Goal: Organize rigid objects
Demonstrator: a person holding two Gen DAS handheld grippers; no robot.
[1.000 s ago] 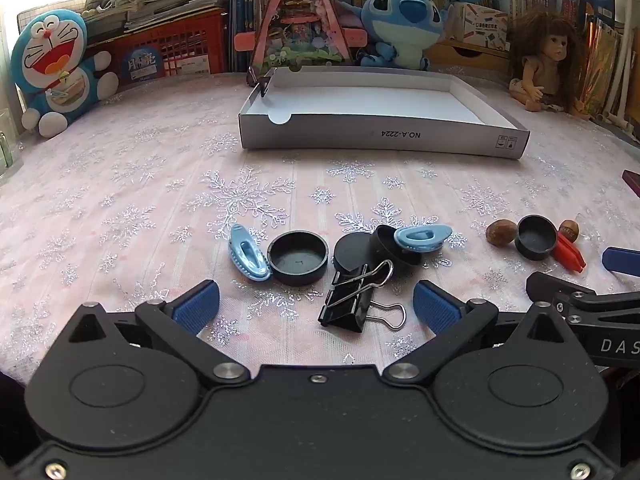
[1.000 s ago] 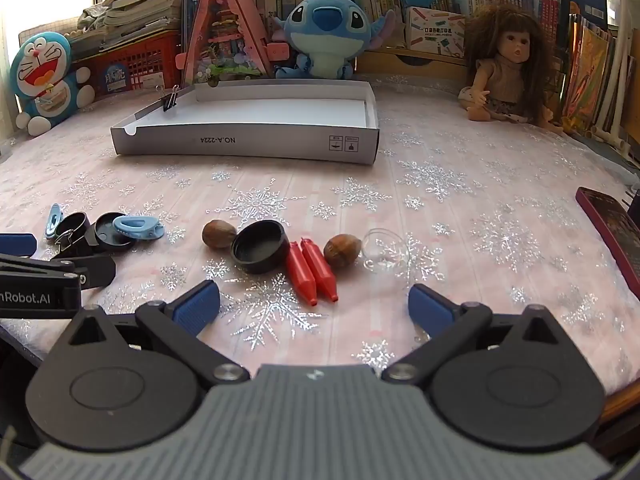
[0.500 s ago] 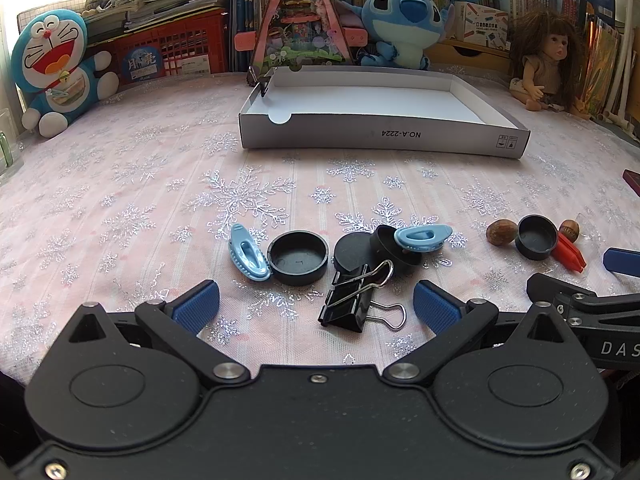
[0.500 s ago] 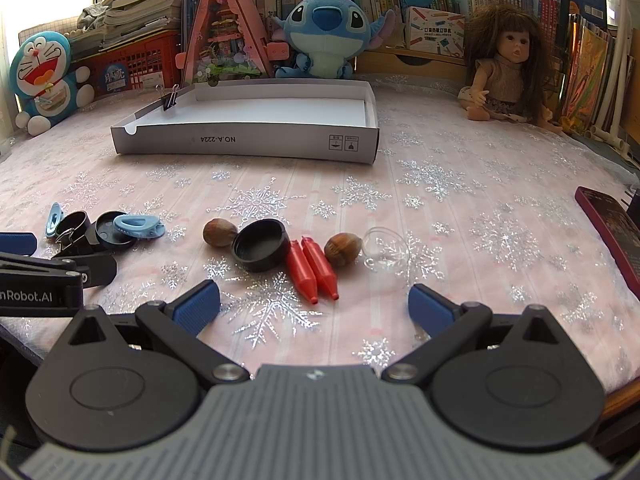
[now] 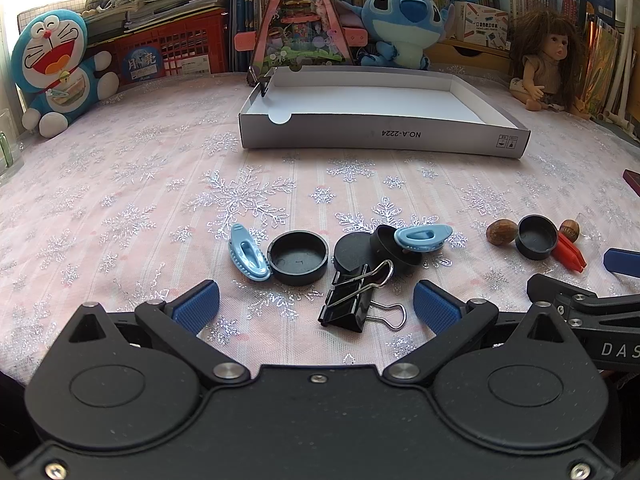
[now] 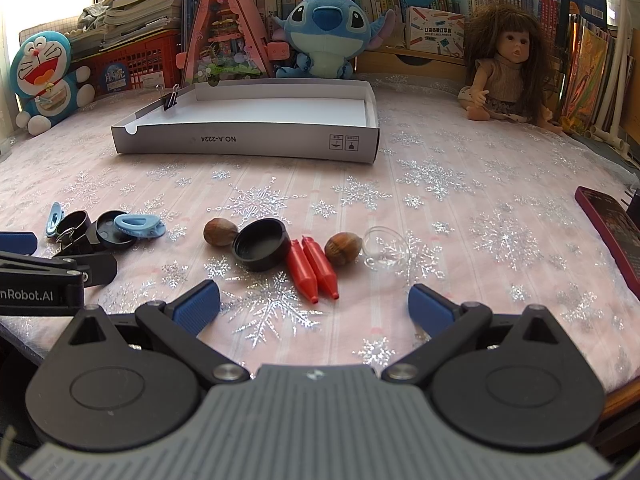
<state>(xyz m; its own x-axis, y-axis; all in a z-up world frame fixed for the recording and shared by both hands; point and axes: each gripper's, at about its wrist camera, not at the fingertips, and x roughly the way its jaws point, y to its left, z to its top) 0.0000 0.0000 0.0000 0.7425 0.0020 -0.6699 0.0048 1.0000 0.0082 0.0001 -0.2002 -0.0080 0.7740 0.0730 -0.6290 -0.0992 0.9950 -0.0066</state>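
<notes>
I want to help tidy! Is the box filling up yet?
Hardly started. The white box has only one small clip on its edge. Both grippers, left and right, are open and hold nothing. The caps, blue clips, nuts and red pieces lie on the table.

The right tool (image 6: 314, 306) hangs low over the surface (image 6: 460, 200) with its blue pads spread wide and nothing between them. Just ahead lie two red crayons (image 6: 314, 270) side by side, touching a black cap (image 6: 262, 249) with a nut (image 6: 218, 232) at its left; another nut (image 6: 344, 248) sits right of the crayons, beside a clear dome (image 6: 386, 248). Farther back stands a white tray (image 6: 248, 146), a binder clip (image 6: 170, 98) clamped on its left wall. The left tool (image 6: 40, 264) shows at the left edge.
</notes>
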